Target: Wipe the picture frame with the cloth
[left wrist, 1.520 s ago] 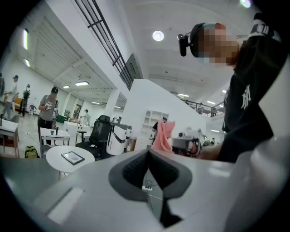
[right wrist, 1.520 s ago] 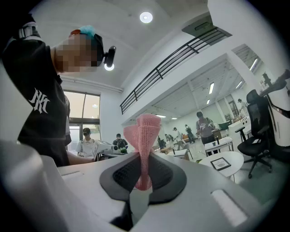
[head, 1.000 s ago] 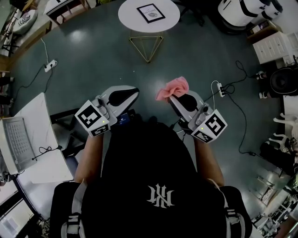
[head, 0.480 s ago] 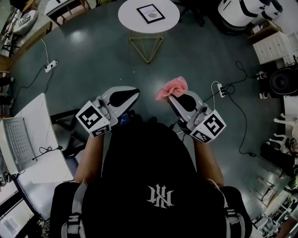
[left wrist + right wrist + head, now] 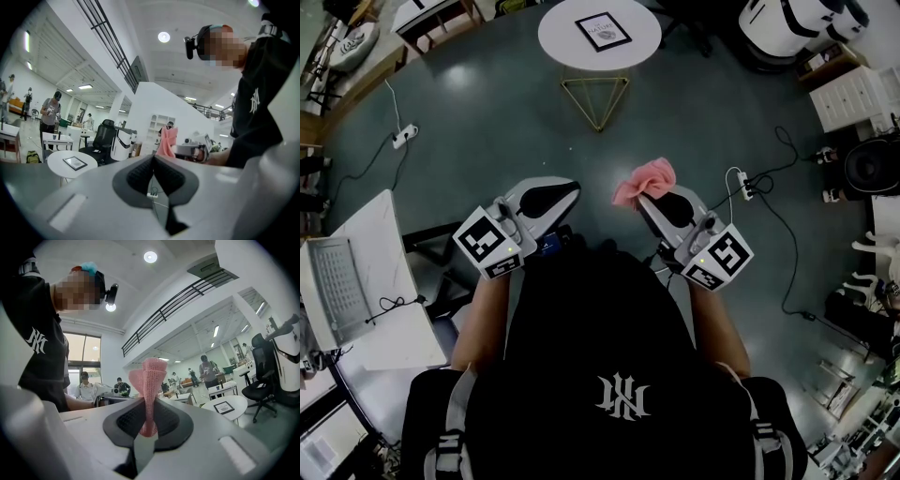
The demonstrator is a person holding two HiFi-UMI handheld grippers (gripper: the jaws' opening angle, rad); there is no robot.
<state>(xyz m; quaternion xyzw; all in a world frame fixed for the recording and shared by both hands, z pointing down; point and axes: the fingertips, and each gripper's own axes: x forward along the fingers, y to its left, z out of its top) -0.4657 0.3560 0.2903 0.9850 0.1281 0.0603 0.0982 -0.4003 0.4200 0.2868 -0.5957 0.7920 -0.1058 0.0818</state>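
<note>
A black picture frame [image 5: 603,27] lies flat on a round white table [image 5: 559,37] far ahead of me; it also shows small in the left gripper view [image 5: 75,162] and the right gripper view [image 5: 223,407]. My right gripper [image 5: 645,195] is shut on a pink cloth [image 5: 645,179], which sticks up from between the pads [image 5: 149,394]. My left gripper [image 5: 567,188] is shut with nothing in it, its dark pads [image 5: 140,171] pressed together. Both are held at chest height, well short of the table.
The table stands on a gold wire base [image 5: 594,97]. A power strip with cable [image 5: 743,180] lies on the floor at the right, another strip [image 5: 401,134] at the left. A white desk with a keyboard [image 5: 356,281] is at my left. White drawers [image 5: 851,96] stand far right.
Almost nothing differs. Both grippers have crept slightly nearer to me, and the pink cloth stays clamped in the right one.
</note>
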